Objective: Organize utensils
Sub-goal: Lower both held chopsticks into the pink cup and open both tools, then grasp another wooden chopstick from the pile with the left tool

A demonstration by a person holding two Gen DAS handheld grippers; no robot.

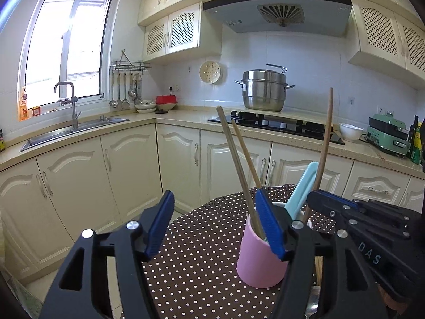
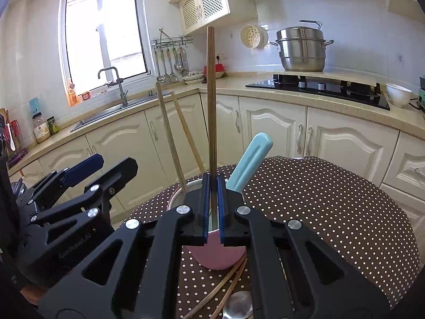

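A pink cup stands on the brown polka-dot table. It holds two wooden chopsticks that lean left and a light blue utensil handle. My right gripper is shut on a third wooden chopstick, held upright with its lower end inside the cup. My left gripper is open, its right finger at the cup's rim. The right gripper also shows in the left wrist view, beside the cup.
More chopsticks and a metal spoon lie on the table in front of the cup. Behind are cream cabinets, a sink, a hob with a steel pot, and a white bowl.
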